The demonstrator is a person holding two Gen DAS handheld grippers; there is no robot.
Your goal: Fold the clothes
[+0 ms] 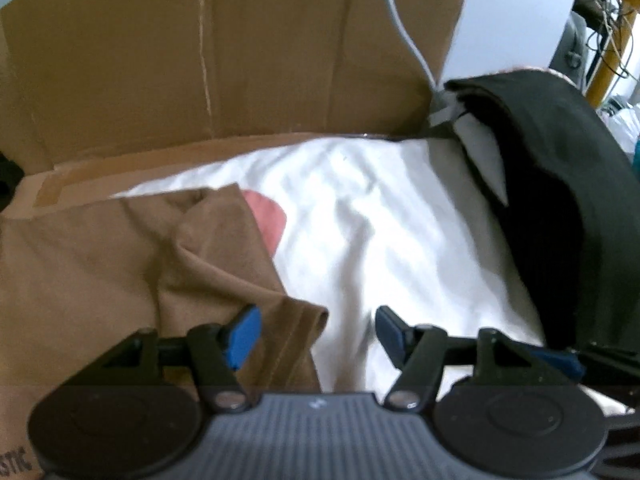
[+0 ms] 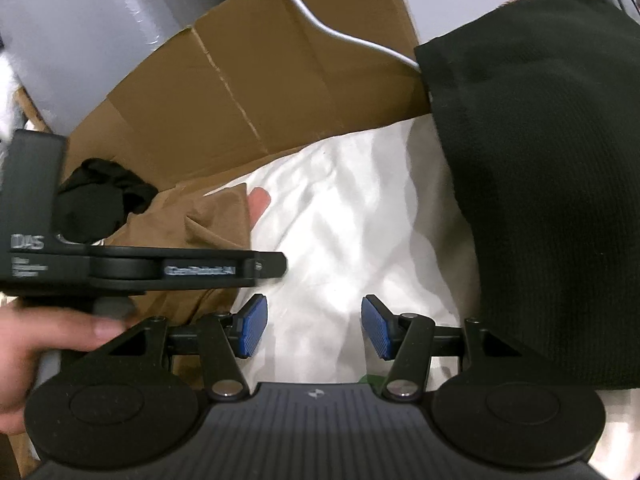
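Both sets of jaws hang apart and empty: left gripper (image 1: 318, 330) over the brown garment's (image 1: 120, 272) near hem, right gripper (image 2: 314, 328) above the white sheet (image 2: 340, 216). Brown garment lies left, black garment (image 2: 540, 180) right, cardboard box (image 1: 220, 52) far behind.

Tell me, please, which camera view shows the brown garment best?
The left wrist view: the brown garment fills its lower left, with folds and hem visible. In the right wrist view the same garment is partly hidden behind the left gripper.
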